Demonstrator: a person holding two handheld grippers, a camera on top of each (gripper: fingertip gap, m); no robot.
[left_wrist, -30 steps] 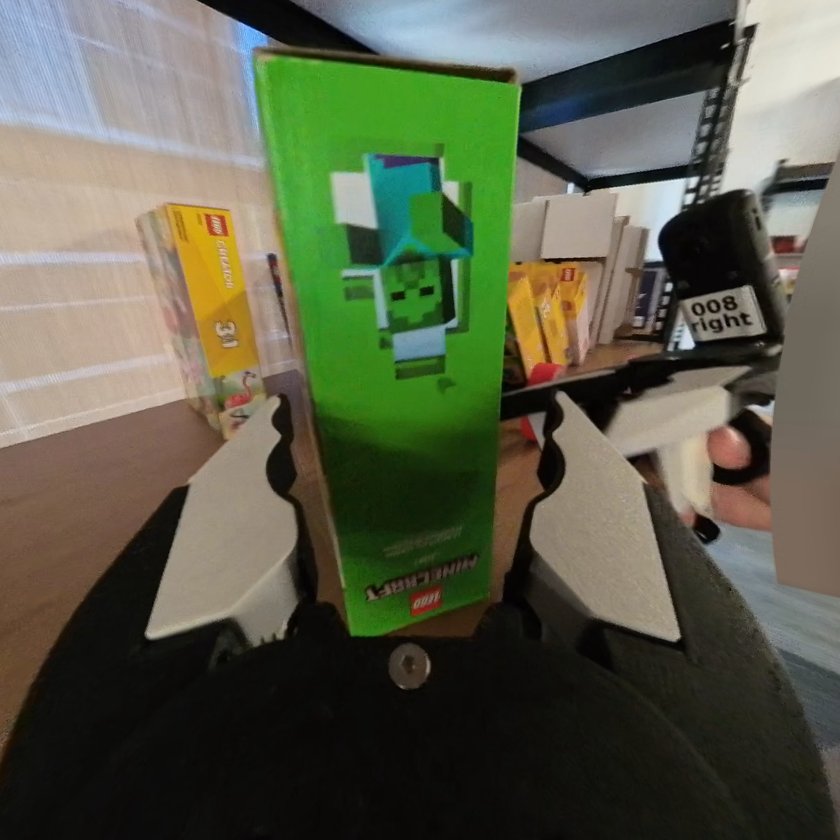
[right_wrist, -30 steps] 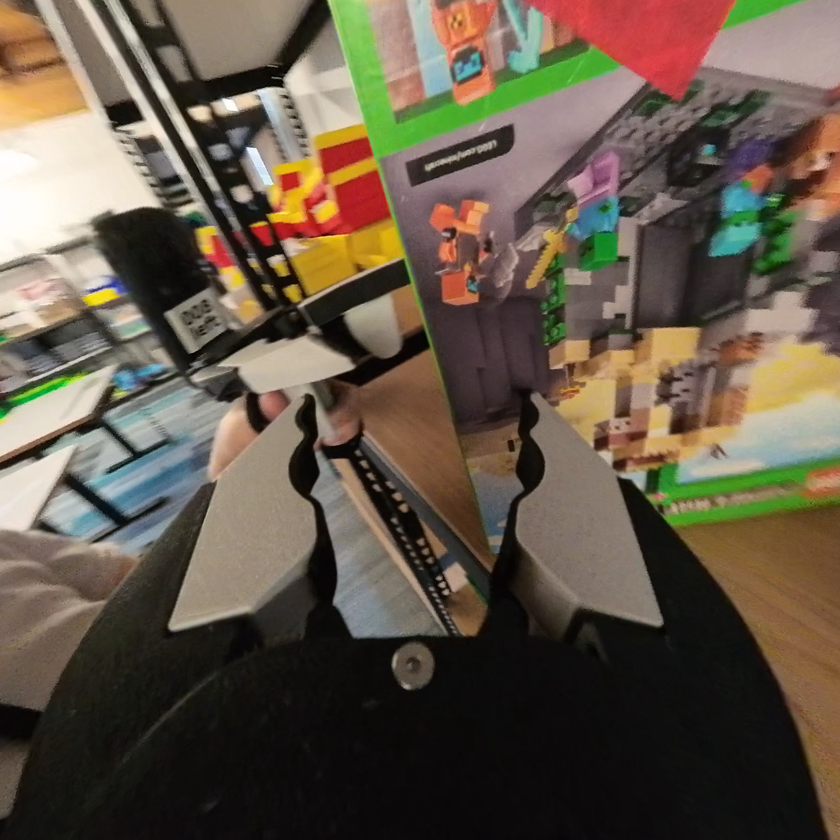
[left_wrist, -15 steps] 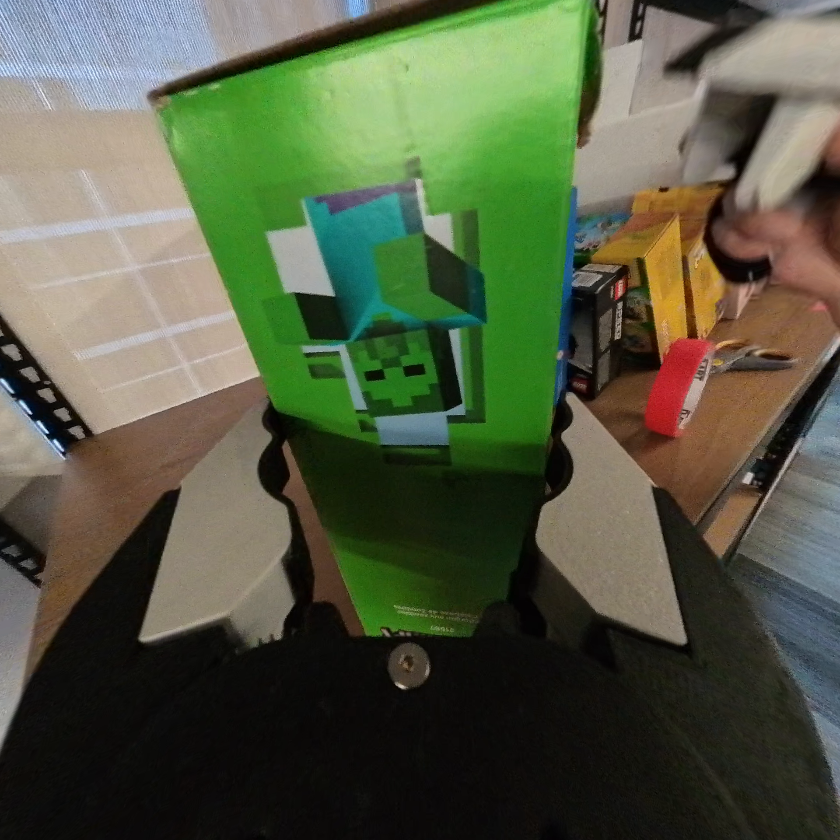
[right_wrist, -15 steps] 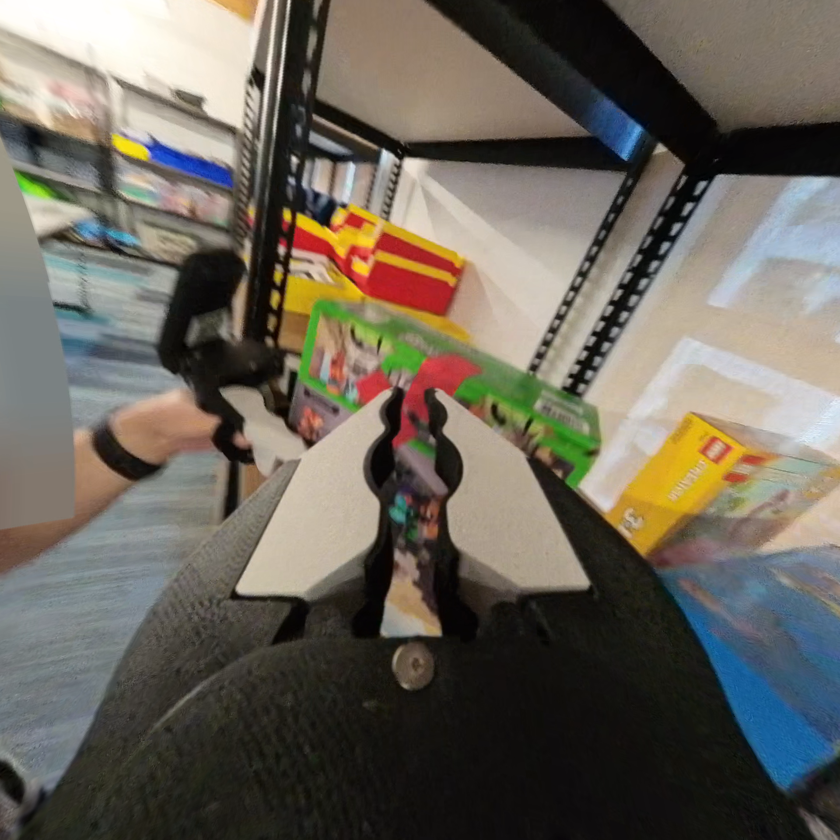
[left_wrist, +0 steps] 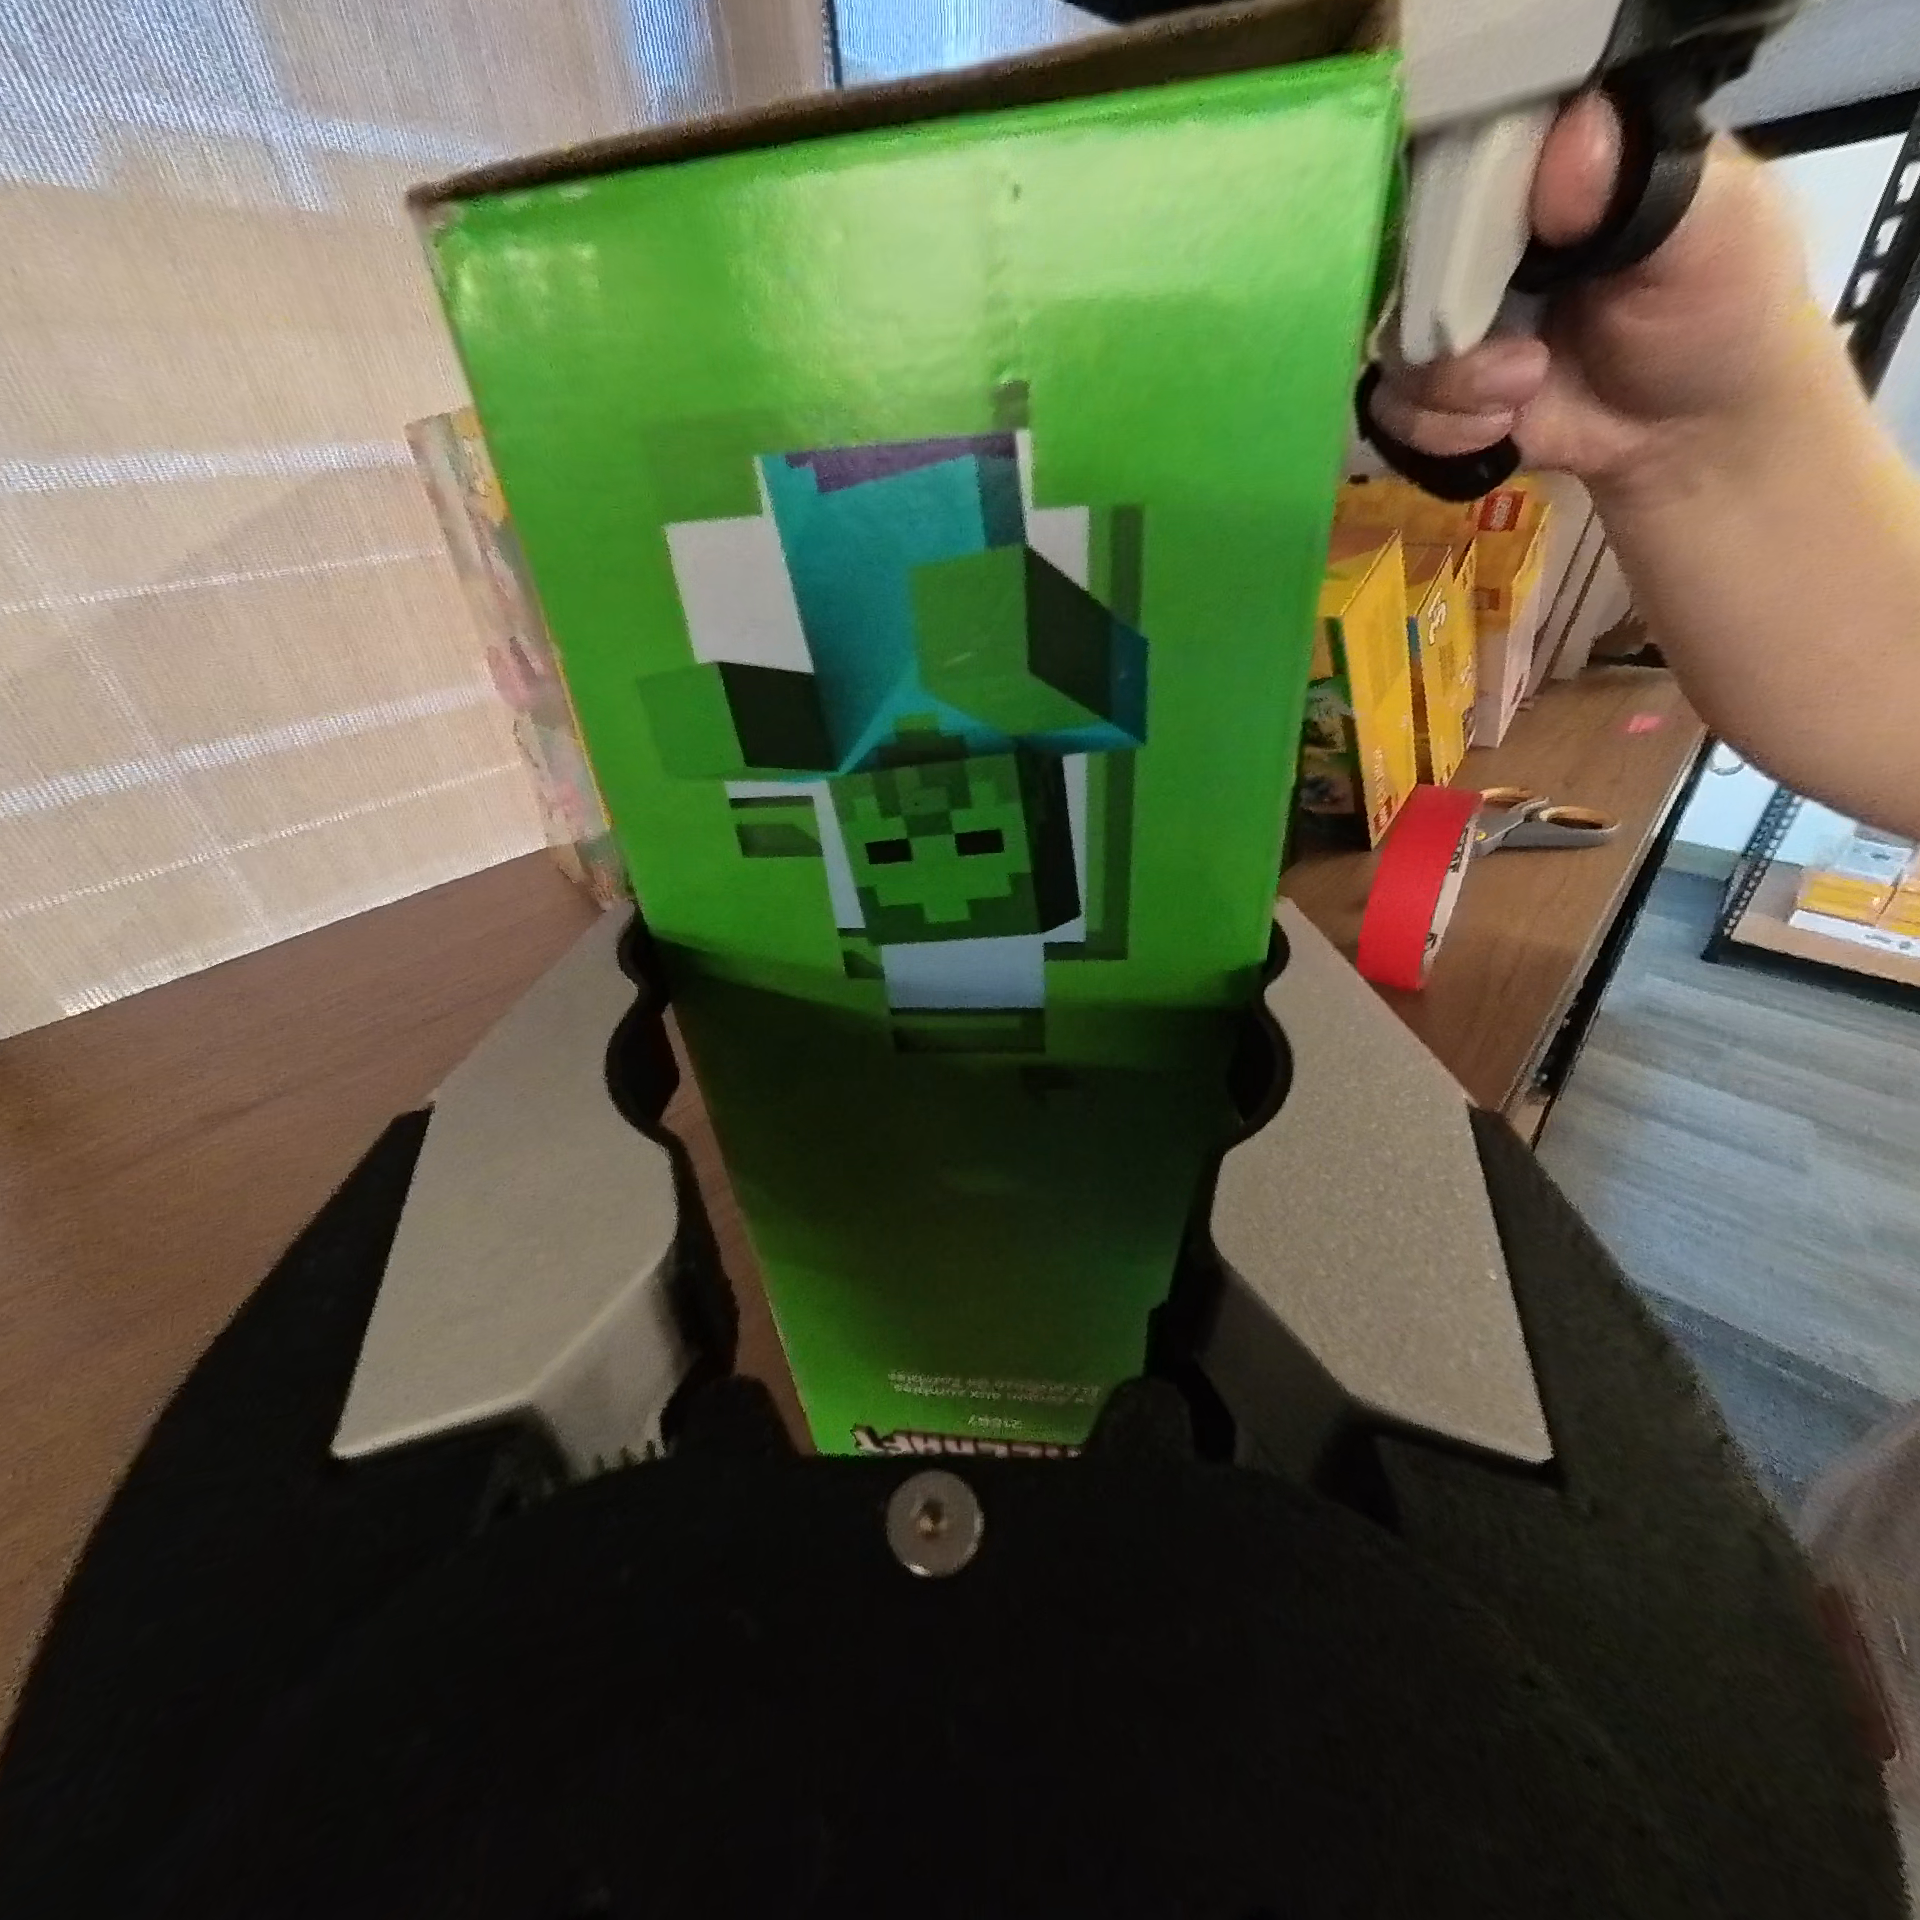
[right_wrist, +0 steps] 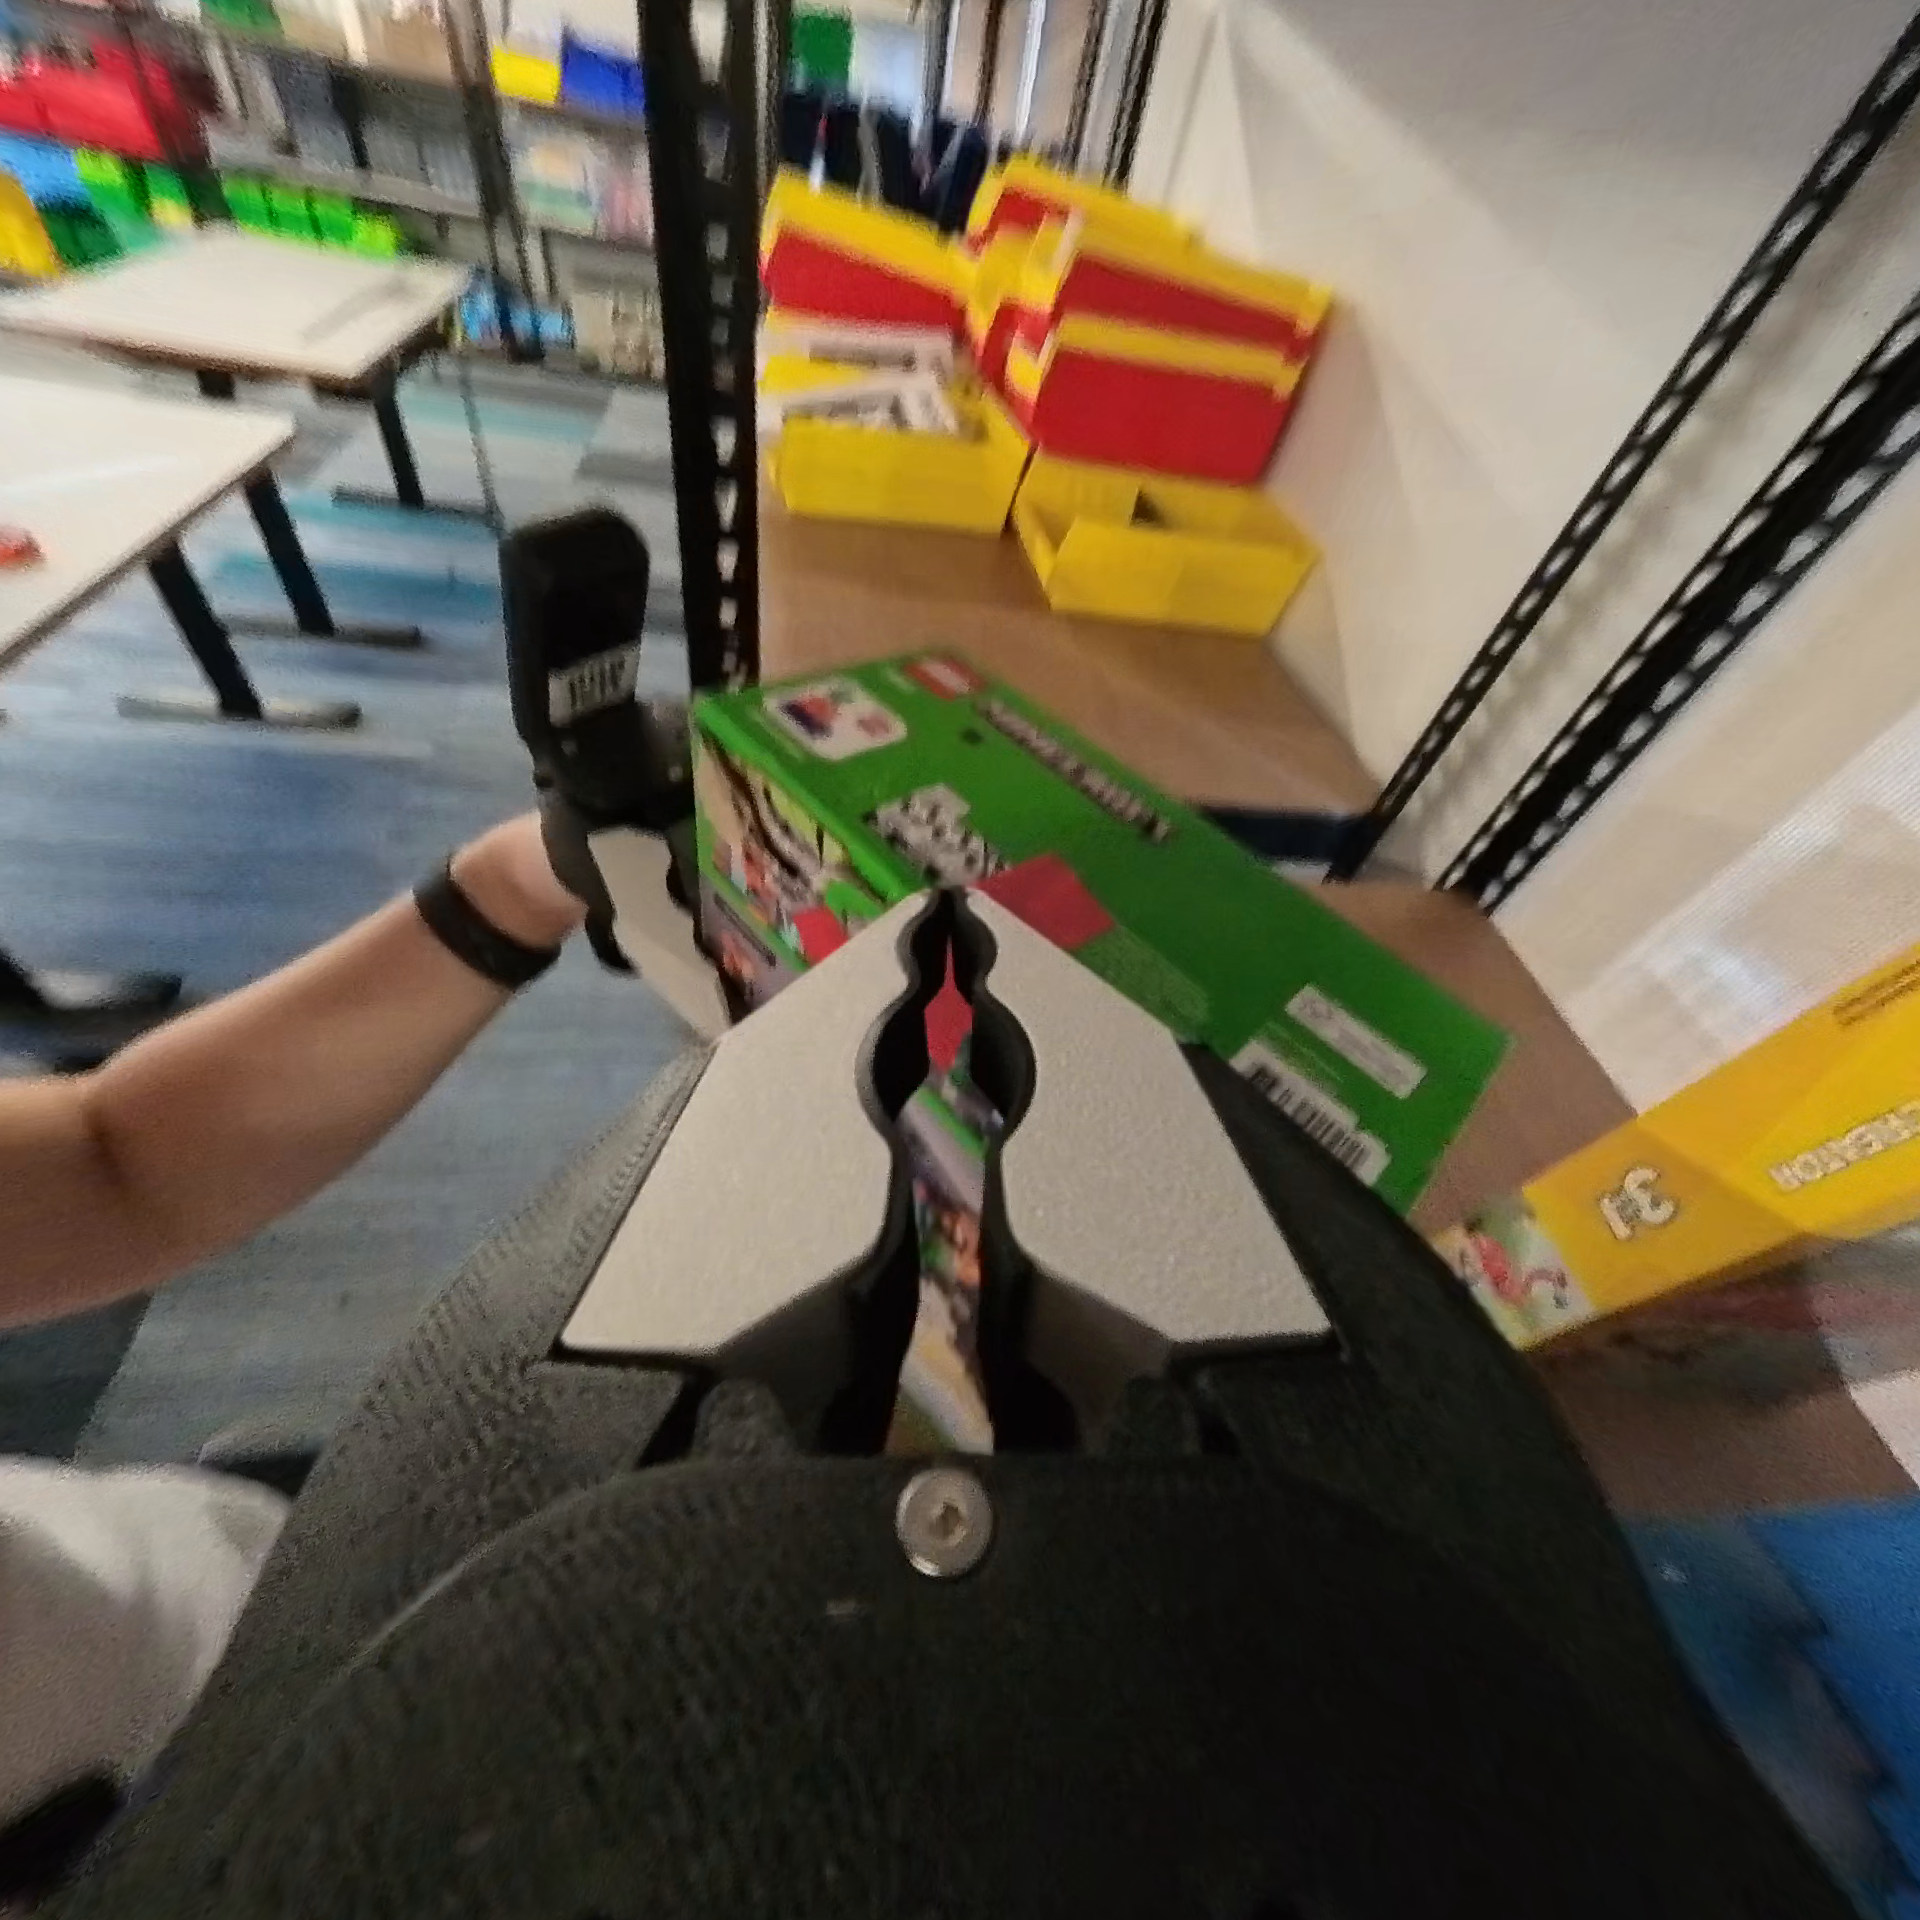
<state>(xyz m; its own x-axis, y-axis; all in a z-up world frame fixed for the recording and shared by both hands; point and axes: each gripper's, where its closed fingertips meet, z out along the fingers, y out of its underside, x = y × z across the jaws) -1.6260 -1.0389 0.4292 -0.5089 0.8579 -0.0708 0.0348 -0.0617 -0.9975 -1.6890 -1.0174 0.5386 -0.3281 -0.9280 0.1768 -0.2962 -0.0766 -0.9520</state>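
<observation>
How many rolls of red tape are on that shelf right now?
1. The red tape roll stands on edge on the wooden shelf, right of the green box in the left tongs, beside the scissors. The box may hide others.

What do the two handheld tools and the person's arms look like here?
Each tool, left tool and right tool, has two flat grey fingers with wavy black inner edges on a textured black body fixed by a silver screw. The person wears a black wristband; the forearms are sleeveless.
</observation>
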